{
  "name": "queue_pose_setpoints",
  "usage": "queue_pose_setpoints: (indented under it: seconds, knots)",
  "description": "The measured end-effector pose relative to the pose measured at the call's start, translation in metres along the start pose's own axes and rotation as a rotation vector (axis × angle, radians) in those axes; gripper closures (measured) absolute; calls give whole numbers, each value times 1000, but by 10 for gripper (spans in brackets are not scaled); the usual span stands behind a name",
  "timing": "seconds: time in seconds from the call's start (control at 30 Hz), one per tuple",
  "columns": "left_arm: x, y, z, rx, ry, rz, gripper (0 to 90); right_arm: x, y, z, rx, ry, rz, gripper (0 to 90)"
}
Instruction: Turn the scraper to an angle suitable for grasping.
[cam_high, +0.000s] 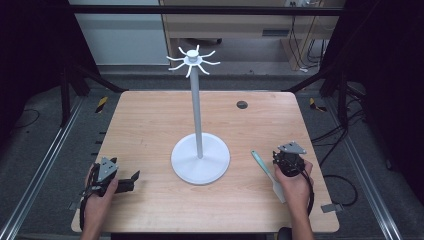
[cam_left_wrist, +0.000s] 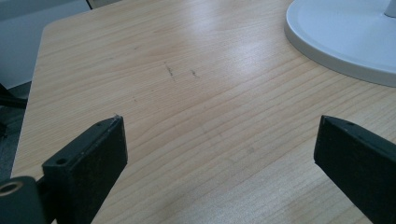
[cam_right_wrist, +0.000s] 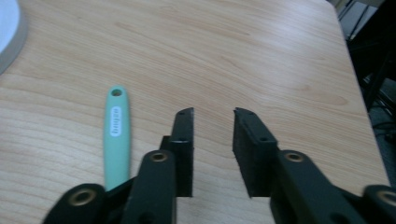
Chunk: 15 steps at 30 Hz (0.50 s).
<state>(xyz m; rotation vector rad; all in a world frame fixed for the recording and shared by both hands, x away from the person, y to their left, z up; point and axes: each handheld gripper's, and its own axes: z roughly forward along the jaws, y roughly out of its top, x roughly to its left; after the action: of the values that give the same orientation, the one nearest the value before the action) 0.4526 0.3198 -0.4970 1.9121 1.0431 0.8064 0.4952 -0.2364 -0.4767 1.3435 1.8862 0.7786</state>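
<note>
A white stand rises from a round base (cam_high: 200, 165) at the table's middle, with a thin pole (cam_high: 196, 107) and a crown of bare hooks (cam_high: 192, 60). A spatula (cam_high: 267, 172) with a mint-green handle (cam_right_wrist: 116, 135) and a white blade lies flat right of the base. My right gripper (cam_high: 285, 156) rests just right of the spatula; in the right gripper view its jaws (cam_right_wrist: 214, 112) stand slightly apart with nothing between them. My left gripper (cam_high: 133, 181) sits near the front left edge, turned toward the base. Its jaws (cam_left_wrist: 219, 126) are spread wide over bare wood.
The stand's base edge (cam_left_wrist: 345, 42) lies ahead and right of the left jaws, and shows at the far left (cam_right_wrist: 7, 32) of the right gripper view. A dark round grommet (cam_high: 242, 104) sits at the wooden table's (cam_high: 150, 125) back right. Metal rails run along both sides.
</note>
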Motion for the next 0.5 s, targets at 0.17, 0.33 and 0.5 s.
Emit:
queue_pose_setpoints:
  seconds: [0.17,0.33,0.5]
  knots:
    - [-2,0,0,2,-3,8,23,6,5,5,31,42,-48,863]
    - [-3,1,2,5,-6,12,23,7,11,8,69,107,-43,900]
    - [-5,1,2,0,-12,14,23,8,17,10,91,150,-53,900]
